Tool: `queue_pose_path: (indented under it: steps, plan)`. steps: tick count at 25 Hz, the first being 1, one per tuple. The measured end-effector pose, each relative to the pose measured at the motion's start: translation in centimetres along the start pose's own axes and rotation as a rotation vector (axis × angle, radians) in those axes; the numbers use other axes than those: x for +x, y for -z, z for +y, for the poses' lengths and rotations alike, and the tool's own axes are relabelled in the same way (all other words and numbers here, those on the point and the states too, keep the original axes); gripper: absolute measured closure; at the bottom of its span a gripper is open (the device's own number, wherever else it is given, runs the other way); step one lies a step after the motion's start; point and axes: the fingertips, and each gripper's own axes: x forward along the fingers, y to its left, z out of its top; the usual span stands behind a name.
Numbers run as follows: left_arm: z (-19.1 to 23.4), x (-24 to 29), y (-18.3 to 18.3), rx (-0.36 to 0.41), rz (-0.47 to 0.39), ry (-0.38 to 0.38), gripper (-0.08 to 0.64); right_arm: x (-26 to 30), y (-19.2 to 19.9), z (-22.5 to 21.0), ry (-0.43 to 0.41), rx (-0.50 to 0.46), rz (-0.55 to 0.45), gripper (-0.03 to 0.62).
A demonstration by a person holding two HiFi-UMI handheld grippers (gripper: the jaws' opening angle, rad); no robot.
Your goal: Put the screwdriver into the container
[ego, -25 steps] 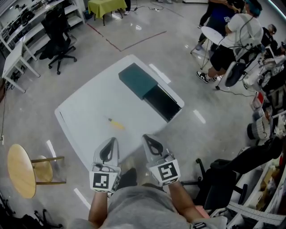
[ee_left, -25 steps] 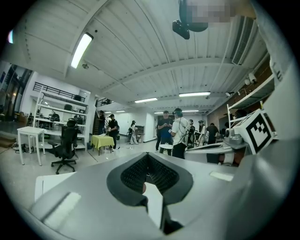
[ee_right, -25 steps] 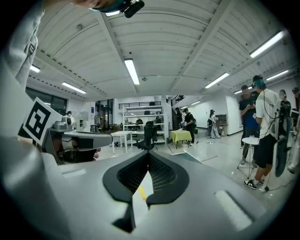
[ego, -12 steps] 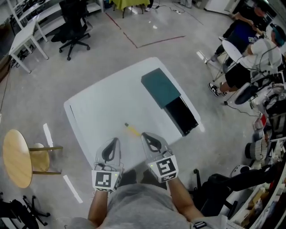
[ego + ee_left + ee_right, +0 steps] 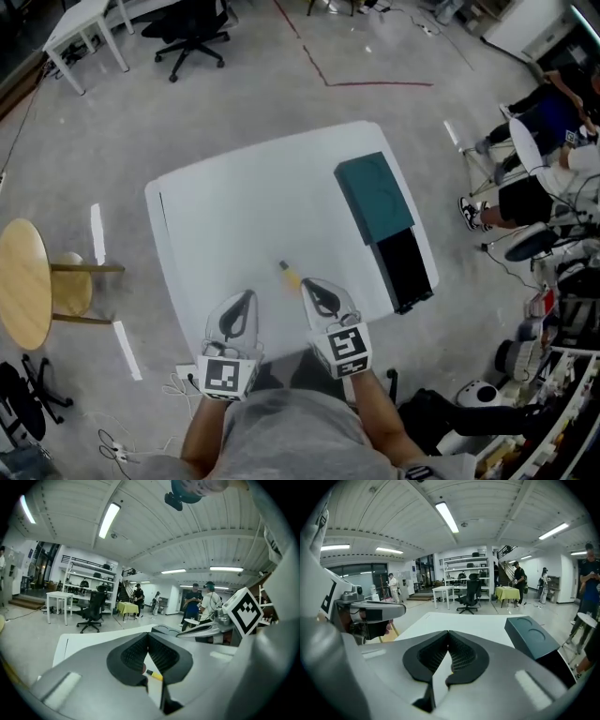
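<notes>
The person has stepped closer. The shut, empty left gripper [image 5: 240, 302] and right gripper [image 5: 311, 289] now overhang the white worktop [image 5: 234, 206]. The slim yellow-handled screwdriver [image 5: 290, 274] lies ungrasped, left of the dark teal rectangular container [image 5: 405, 267]. Pickup looks next.

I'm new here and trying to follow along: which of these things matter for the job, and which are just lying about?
For the job: yellow screwdriver, dark container, left gripper, right gripper.
Just lying about: round wooden stool, black office chair, white desk.
</notes>
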Motion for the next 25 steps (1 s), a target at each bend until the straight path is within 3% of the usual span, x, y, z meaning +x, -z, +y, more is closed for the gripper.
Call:
queue_pose_path:
  steps: [5, 13, 21, 25]
  plan:
    - [1.9, 1.3, 2.9, -0.065, 0.047, -0.129, 0.548, 3.3, 3.3, -0.2, -0.111, -0.028, 0.120, 0.589]
    - [2.2, 0.8, 8.3, -0.167, 0.128, -0.246, 0.548, 6.5, 8.0, 0.5, -0.242, -0.067, 0.269, 0.589]
    - [4.2, 1.9, 11.4, -0.205, 0.152, -0.302, 0.549, 10.2, 11.0, 0.1, -0.265, -0.082, 0.369, 0.587]
    - [4.2, 2.1, 11.8, -0.226, 0.156, -0.323, 0.548, 11.0, 11.7, -0.3, -0.263, -0.082, 0.419, 0.513]
